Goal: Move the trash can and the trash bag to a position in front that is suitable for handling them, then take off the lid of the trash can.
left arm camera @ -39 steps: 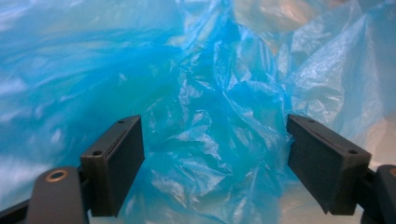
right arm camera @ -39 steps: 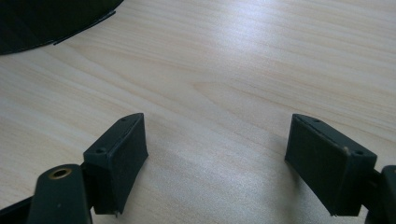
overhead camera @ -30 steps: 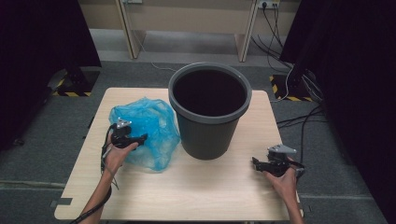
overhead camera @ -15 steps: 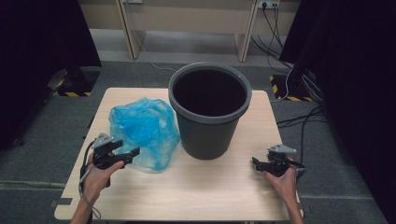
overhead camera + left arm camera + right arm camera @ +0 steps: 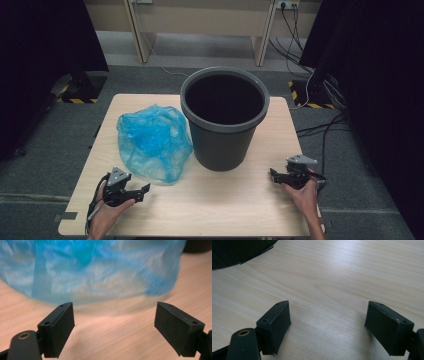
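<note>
1. The blue plastic bag (image 5: 154,142) lies crumpled left of centre in the high view, on the pale wooden table (image 5: 225,205), its right edge just beside the dark grey bin (image 5: 224,120).
2. Your left gripper (image 5: 141,191) sits at the lower left of that frame, just short of the bag's near edge. Its jaws stand wide apart with nothing between them; in the left gripper view the bag (image 5: 100,267) spans the upper frame beyond the pads (image 5: 62,327).
3. Your right gripper (image 5: 274,175) rests at the lower right, well apart from the bag, jaws likewise spread and empty over bare wood.
4. Expect the bag to be very light, limp and slick: thin translucent film, wrinkled, puffed with air. It will likely slide or collapse instead of resisting.
5. Take hold where the film bunches into a fold or at the rumpled near hem, not on a smooth stretched patch; a single layer may slip out of the pads.
6. The bin looks like stiff, matt moulded plastic, round, tapering toward its base, with a rolled rim and a dark interior.
7. The table has a smooth wood-grain laminate top, so the bag will probably skid across it if pushed.
</note>
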### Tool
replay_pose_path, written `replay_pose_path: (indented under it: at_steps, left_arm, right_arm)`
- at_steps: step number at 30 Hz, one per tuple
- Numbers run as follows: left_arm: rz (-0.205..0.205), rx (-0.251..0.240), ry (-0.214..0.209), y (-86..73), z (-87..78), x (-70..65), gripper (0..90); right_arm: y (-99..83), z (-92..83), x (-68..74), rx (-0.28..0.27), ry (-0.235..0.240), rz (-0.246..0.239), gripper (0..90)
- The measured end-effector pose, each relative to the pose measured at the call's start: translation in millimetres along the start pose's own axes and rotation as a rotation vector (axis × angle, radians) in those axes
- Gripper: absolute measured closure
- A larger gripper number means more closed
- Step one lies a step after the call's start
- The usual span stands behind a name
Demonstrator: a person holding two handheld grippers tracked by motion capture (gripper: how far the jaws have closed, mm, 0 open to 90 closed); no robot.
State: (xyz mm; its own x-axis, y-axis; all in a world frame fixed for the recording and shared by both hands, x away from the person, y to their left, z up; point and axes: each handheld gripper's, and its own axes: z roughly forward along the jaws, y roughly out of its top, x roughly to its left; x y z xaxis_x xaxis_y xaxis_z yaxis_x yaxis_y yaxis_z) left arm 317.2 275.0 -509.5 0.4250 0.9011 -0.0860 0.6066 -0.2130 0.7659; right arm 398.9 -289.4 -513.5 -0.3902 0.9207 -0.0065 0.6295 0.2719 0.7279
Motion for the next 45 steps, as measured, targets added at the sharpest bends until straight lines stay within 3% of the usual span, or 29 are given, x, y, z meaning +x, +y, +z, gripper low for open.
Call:
replay_pose_path:
  at_steps: [3, 6, 17, 23, 25, 31, 37, 45]
  left_arm:
    - [0.003, 0.039, 0.008, -6.5, 6.3, 3.0, 15.6]
    - [0.047, 0.041, 0.045, -9.9, 8.9, 2.3, 14.4]
    - [0.044, 0.040, 0.050, -10.1, 9.2, 1.4, 14.1]
    - [0.044, 0.040, 0.050, -10.1, 9.1, 1.4, 14.2]
    - [0.044, 0.040, 0.050, -10.1, 9.1, 1.4, 14.2]
    - [0.043, 0.039, 0.051, -10.2, 9.1, 1.3, 14.2]
    - [0.042, 0.039, 0.052, -10.3, 8.9, 1.1, 14.1]
    - [0.042, 0.039, 0.053, -10.4, 8.9, 1.1, 14.2]
  right_arm:
    - [0.0, 0.0, 0.0, 0.000, 0.000, 0.000, 20.7]
    - [-0.1, 0.0, 0.2, 0.001, 0.000, 0.002, 20.7]
    - [0.0, 0.0, 0.1, 0.000, 0.000, 0.001, 20.5]
    - [2.1, -0.7, -3.2, -0.008, 0.033, 0.039, 22.2]
    - [6.4, -2.9, -6.3, -0.021, 0.034, 0.030, 22.2]
    - [24.9, -10.0, -13.6, -0.040, 0.039, 0.078, 22.6]
    - [61.9, -18.5, -21.8, -0.078, 0.051, 0.110, 23.5]
    - [114.7, -32.9, -21.8, -0.122, 0.070, 0.095, 22.4]
